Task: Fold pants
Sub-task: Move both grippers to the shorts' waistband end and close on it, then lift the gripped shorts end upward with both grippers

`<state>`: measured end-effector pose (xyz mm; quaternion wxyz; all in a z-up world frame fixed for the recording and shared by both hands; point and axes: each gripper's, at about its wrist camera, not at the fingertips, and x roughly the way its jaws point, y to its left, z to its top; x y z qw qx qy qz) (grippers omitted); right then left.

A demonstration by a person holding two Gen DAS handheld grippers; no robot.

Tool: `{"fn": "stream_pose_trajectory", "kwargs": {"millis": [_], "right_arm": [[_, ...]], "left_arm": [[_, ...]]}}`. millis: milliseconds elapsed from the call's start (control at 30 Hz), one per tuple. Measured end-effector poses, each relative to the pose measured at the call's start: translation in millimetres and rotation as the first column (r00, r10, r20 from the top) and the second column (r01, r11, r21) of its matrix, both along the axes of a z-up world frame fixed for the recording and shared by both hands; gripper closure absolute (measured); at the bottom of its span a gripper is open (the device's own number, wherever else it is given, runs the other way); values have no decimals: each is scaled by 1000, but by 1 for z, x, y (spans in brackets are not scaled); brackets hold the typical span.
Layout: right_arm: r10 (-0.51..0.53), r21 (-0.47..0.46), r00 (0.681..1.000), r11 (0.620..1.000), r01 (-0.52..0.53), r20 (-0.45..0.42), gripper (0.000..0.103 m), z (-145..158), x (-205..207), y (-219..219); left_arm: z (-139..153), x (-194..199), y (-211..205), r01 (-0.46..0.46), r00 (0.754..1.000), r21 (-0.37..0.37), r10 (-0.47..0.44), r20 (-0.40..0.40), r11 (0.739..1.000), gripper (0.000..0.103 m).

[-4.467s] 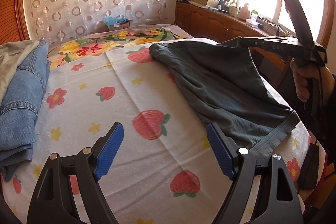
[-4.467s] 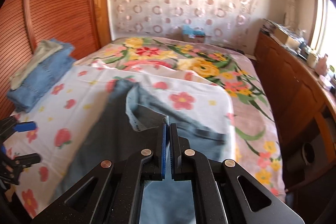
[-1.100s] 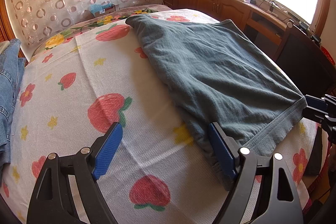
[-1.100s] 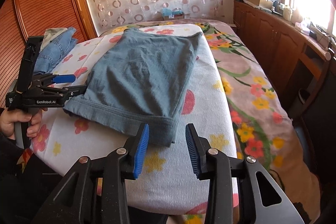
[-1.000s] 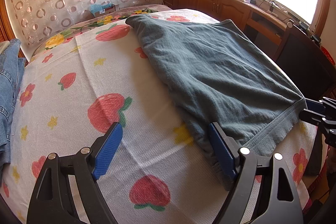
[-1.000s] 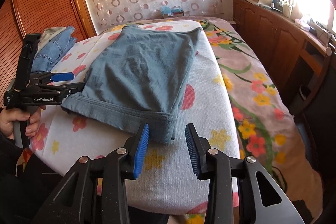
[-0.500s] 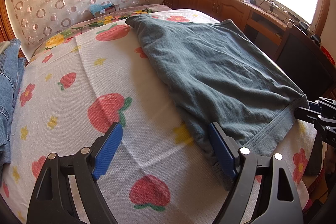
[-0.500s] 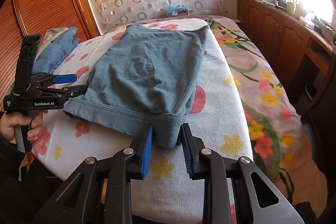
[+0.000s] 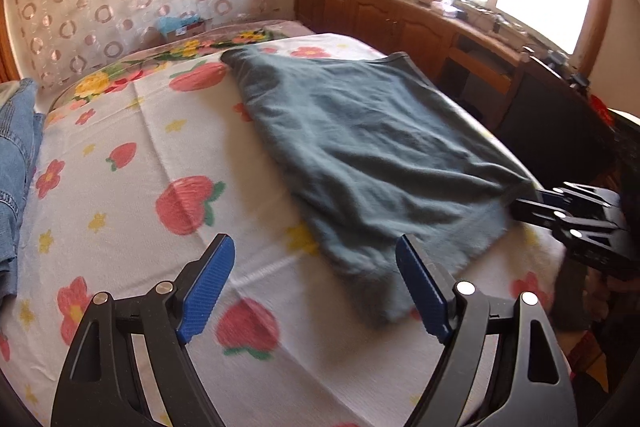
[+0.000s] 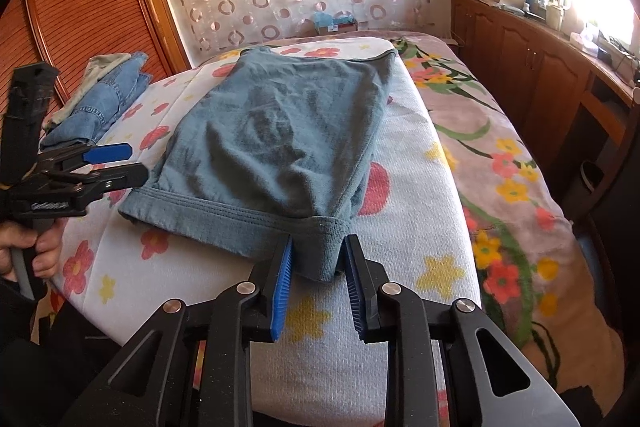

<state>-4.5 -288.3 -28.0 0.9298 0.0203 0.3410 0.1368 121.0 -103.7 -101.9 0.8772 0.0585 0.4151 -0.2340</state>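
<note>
Two grippers frame the folded pants [image 10: 280,139], which lie on the bed [image 10: 404,155] across the centre of both views.

Your right gripper [image 10: 316,263]: blue ribbed fingers [image 10: 282,279] stand narrowly apart at lower centre of its own view, pads pressed against either side of the thick hem corner nearest the lens. Corner fabric bunches up between them; it has hold of the pants there.

Your left gripper [image 9: 316,287]: fingers [image 9: 206,287] stand wide apart at the bottom of its view, holding nothing. The pants' near hem edge sits blurred in front of the right-hand finger, mostly on that side of the gap; whether it touches, you cannot tell. In the right wrist view this gripper [image 10: 116,163] sits at middle left, tips just beside the other hem corner.

Materials: pants are grey-blue soft knit, roughly rectangular, creased, with a stitched ribbed hem band. Bed cover is white textured weave printed with strawberries and flowers. Folded denim [image 10: 100,107] lies at the upper left, well apart.
</note>
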Motion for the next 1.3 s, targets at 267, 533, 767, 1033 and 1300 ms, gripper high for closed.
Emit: {"fn": "stream_pose_trajectory", "kwargs": {"millis": [267,533,767,1033,1300], "right_arm": [[5,-13,1000,1000,-5,1,76,1,0,2],[4,-27,1000,1000,-3,14,74,0,0,5],[22,-45,998,999,-20,51,82,-3,-6,6],[49,-14,996,999,-49,71,93,11,-4,3],[127,5,970,991,-131,209,94,75,-13,21]], "left_arm": [[-13,-3,-8,31,998,10,-30,-59,999,38],[-13,-14,-14,57,998,0,-57,-42,998,54],[-12,-18,-16,68,997,-35,-68,-26,997,76],[11,-23,-16,77,996,-47,-75,39,996,89],[83,-27,8,42,983,-83,-26,184,996,90]]}}
